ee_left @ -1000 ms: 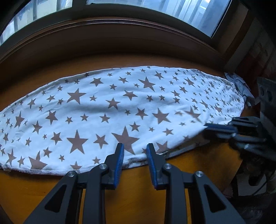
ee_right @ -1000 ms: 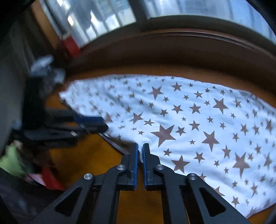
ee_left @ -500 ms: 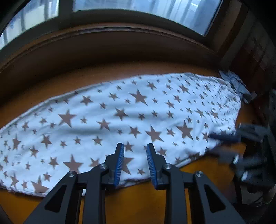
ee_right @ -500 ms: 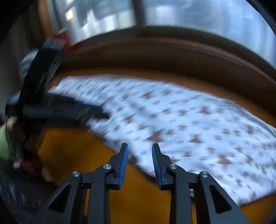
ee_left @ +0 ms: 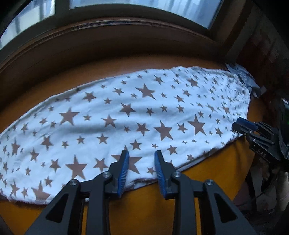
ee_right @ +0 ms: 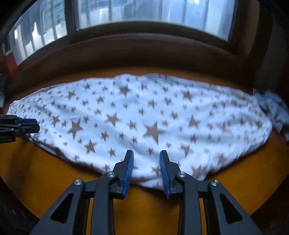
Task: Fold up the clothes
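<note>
Lying flat on the orange table [ee_left: 148, 213] below a window [ee_right: 144, 14], the starred cloth [ee_left: 126, 117] meets spread, empty jaws, the left pair opening.

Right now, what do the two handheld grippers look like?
Both the left gripper and the right gripper have black angular frames with triangular cut-outs, silver pivot screws, and ribbed blue pads lining the fingers. No sleeve or cable shows.

white cloth with brown stars of mixed sizes [ee_left: 137, 115] | orange-yellow tabletop [ee_left: 148, 207] under the cloth | dark brown wooden window frame [ee_left: 126, 45] behind the cloth | pale blue-grey striped fabric bundle [ee_left: 243, 77] at the cloth's far right end | black grippers, blue ribbed pads [ee_left: 123, 171]
</note>
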`<state>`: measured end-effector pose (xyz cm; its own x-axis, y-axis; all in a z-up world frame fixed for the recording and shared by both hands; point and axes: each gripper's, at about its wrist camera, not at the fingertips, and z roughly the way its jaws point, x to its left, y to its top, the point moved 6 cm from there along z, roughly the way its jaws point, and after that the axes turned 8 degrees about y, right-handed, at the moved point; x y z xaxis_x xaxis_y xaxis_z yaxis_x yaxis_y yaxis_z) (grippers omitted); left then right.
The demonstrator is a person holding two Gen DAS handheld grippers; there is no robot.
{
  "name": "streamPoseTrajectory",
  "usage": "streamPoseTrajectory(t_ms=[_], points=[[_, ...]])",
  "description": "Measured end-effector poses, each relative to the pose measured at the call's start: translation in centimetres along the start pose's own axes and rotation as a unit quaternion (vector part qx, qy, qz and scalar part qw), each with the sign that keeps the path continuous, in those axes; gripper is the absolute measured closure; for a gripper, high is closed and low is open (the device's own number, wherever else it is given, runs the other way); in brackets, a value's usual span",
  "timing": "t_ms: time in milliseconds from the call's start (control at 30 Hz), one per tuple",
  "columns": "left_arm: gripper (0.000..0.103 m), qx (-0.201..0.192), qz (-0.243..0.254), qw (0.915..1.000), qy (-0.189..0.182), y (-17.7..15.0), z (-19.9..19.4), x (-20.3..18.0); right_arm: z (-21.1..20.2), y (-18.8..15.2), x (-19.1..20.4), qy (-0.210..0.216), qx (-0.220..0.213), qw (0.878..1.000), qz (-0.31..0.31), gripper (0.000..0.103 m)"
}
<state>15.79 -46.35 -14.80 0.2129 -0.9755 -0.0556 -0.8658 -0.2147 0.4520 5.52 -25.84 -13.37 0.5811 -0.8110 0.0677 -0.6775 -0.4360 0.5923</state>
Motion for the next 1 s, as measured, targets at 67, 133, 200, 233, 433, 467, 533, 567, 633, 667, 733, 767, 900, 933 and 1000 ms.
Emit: streamPoseTrajectory(t_ms=[67,133,200,233,433,467,533,567,633,667,733,767,900,933,1000], points=[[0.056,0.000,-0.001,0.9999,0.010,-0.2,-0.4,0.5,0.0,0.6,0.5,0.012,-0.003,1.000,-0.002,0.072],[0.056,0.012,-0.003,0.9994,0.031,-0.6,-0.3,1.3,1.3,0.6,0.9,0.026,0.011,1.000,0.009,0.071],[0.056,0.025,-0.008,0.9984,0.049,-0.9,-0.2,2.0,2.5,0.4,1.2,0.032,0.029,0.999,0.018,0.071],[0.056,0.031,-0.014,0.9981,0.052,-1.2,0.0,2.4,2.7,0.4,1.4,0.025,0.029,0.999,0.013,0.069],[0.054,0.045,-0.014,0.9964,0.071,-1.6,-0.3,2.7,2.3,0.0,0.7,0.024,0.011,1.000,0.012,0.058],[0.054,0.047,-0.020,0.9961,0.072,-1.7,-0.4,2.9,2.3,0.0,0.7,0.019,0.015,1.000,0.013,0.058],[0.054,0.052,-0.036,0.9954,0.072,-2.1,-0.7,3.5,2.1,0.1,0.9,-0.012,0.025,0.999,0.016,0.057],[0.054,0.052,-0.041,0.9953,0.071,-2.3,-1.0,3.8,1.9,0.2,1.0,-0.030,0.029,0.999,0.018,0.057],[0.054,0.040,-0.046,0.9950,0.079,-2.5,-1.9,4.7,1.5,0.3,1.8,-0.051,0.032,0.998,0.014,0.057],[0.054,0.031,-0.046,0.9947,0.087,-2.5,-2.4,5.2,1.5,0.6,2.5,-0.052,0.032,0.998,0.007,0.057],[0.054,0.016,-0.040,0.9938,0.103,-2.8,-3.5,6.4,1.2,0.8,4.2,-0.052,0.034,0.998,-0.008,0.057],[0.054,0.008,-0.036,0.9931,0.111,-2.9,-4.0,7.1,1.0,0.8,5.1,-0.052,0.035,0.998,-0.016,0.057],[0.054,-0.009,-0.032,0.9939,0.105,-3.9,-5.4,9.6,0.6,0.8,8.8,-0.050,0.035,0.998,-0.023,0.057],[0.054,-0.013,-0.030,0.9945,0.099,-4.3,-5.8,10.3,0.6,0.7,9.7,-0.048,0.039,0.998,-0.019,0.057],[0.054,-0.021,-0.022,0.9955,0.090,-4.9,-6.8,11.7,0.9,0.3,12.2,-0.049,0.052,0.997,-0.016,0.057]])
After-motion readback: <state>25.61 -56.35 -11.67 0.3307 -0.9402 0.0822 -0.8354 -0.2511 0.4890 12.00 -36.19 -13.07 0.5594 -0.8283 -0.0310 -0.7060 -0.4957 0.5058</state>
